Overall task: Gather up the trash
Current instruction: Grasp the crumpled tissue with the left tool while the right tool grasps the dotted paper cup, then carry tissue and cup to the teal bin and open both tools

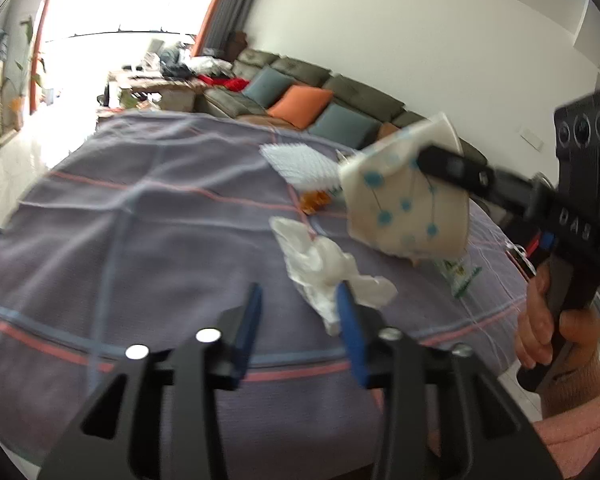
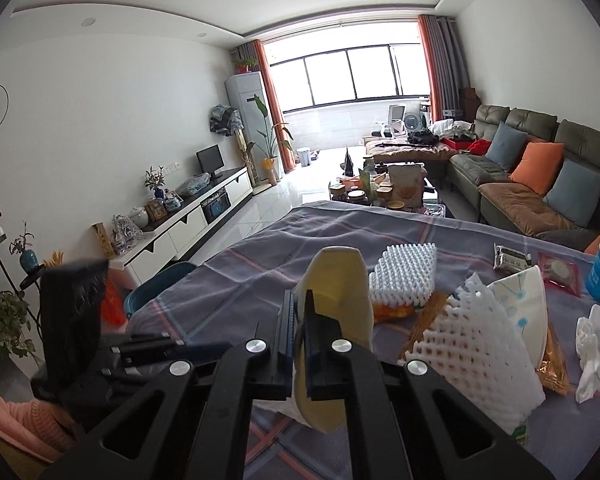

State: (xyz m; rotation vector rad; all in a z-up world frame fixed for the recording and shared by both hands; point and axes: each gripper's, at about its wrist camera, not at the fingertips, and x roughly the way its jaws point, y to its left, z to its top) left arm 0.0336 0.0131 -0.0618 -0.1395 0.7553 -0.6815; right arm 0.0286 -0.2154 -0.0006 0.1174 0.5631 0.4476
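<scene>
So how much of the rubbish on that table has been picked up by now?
Hardly any; nothing visibly binned yet. In hand: the right gripper is shut on a squashed paper cup, lifted off the table. The left gripper is open beside a crumpled tissue. Still lying there: white foam netting, a second flattened cup, snack wrappers and another tissue.

A crushed, blue-dotted paper cup (image 1: 406, 204) hangs tilted above the crumpled tissue (image 1: 328, 268).
</scene>
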